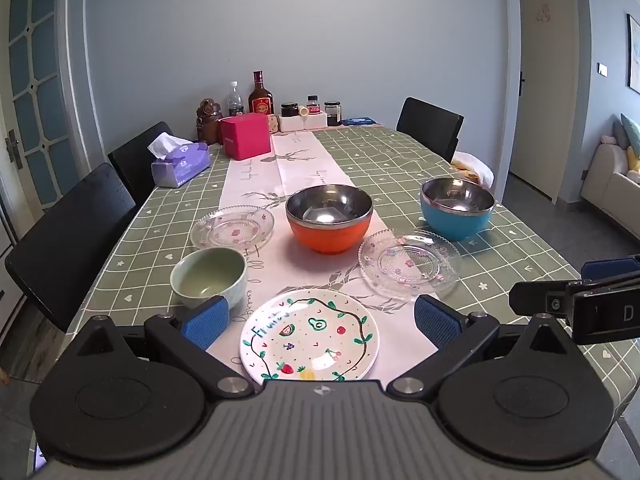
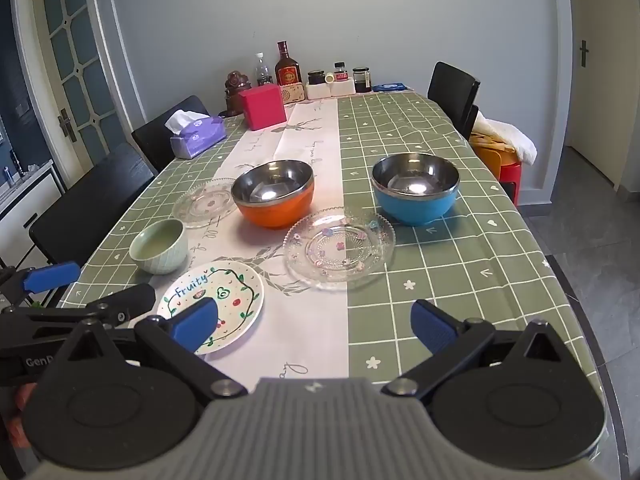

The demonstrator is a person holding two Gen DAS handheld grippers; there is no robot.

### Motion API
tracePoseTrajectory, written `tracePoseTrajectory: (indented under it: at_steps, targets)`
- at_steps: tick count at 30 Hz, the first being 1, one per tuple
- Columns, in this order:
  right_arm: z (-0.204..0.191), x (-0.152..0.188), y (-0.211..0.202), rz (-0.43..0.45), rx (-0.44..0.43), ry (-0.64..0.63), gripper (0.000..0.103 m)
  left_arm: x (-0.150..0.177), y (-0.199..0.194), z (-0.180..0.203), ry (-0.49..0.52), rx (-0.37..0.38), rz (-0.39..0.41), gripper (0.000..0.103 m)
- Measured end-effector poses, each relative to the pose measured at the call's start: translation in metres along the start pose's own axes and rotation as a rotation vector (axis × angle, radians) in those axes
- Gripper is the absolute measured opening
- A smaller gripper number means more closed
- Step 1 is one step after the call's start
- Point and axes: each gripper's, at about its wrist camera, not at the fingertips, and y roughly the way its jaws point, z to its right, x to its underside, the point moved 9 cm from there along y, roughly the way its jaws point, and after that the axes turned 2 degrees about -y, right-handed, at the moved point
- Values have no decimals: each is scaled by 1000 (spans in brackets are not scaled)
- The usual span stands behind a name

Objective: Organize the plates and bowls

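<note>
On the green checked table stand an orange steel-lined bowl (image 1: pixel 329 218) (image 2: pixel 274 199), a blue steel-lined bowl (image 1: pixel 457 207) (image 2: pixel 415 188), a small pale green bowl (image 1: pixel 208 277) (image 2: pixel 159 245), two clear glass plates (image 1: pixel 232 227) (image 1: pixel 409 265) (image 2: pixel 206 202) (image 2: pixel 339 247) and a white fruit-painted plate (image 1: pixel 310 336) (image 2: pixel 224 300). My left gripper (image 1: pixel 322 322) is open and empty, hovering over the painted plate. My right gripper (image 2: pixel 314 326) is open and empty, above the near table edge just right of that plate.
A purple tissue box (image 1: pixel 181 165), a pink box (image 1: pixel 246 136), bottles and jars (image 1: pixel 262 94) stand at the table's far end. Black chairs (image 1: pixel 68 240) (image 1: pixel 430 124) flank the table. A red stool with a cloth (image 2: pixel 506 148) stands at the right.
</note>
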Motion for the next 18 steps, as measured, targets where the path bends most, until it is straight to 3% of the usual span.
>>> tracePoseTrajectory:
  at_steps: [18]
  targets:
    - [-7,2,5,-12,-4,-17,101,4,2,-2,-5,1,-8,103]
